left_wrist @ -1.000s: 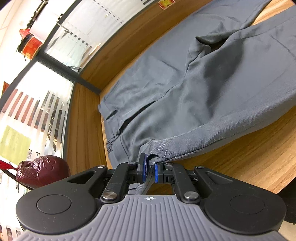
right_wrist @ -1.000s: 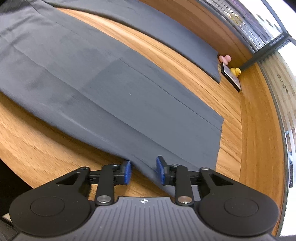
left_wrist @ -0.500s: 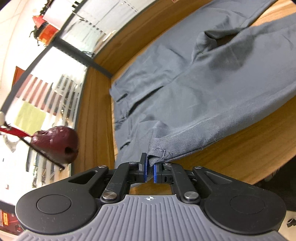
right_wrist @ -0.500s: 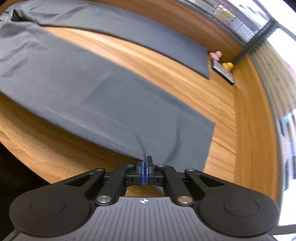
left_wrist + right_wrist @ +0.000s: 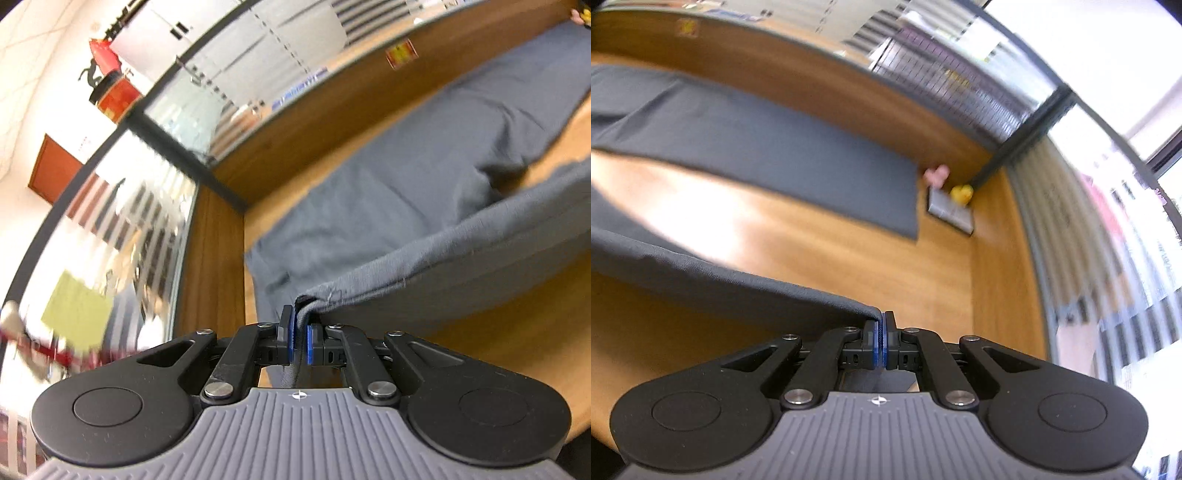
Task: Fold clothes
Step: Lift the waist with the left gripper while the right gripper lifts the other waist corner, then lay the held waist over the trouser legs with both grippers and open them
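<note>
While both jaws stay clenched on the grey trousers [image 5: 424, 192], left gripper [image 5: 300, 334] at the waistband, right gripper [image 5: 881, 336] at the near hem, the lifted leg spans the worktop [image 5: 820, 251]; uneven pulling toward twelve o'clock could skew the fold.

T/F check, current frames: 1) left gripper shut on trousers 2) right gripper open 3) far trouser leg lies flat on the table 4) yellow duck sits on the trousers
1) Left gripper shut on the trousers: true, waistband corner pinched.
2) Right gripper open: false, it is shut on the near leg's hem.
3) Far leg lies flat on the table: true.
4) Yellow duck sits on the trousers: false, it sits beyond the far hem, by a small frame.
</note>
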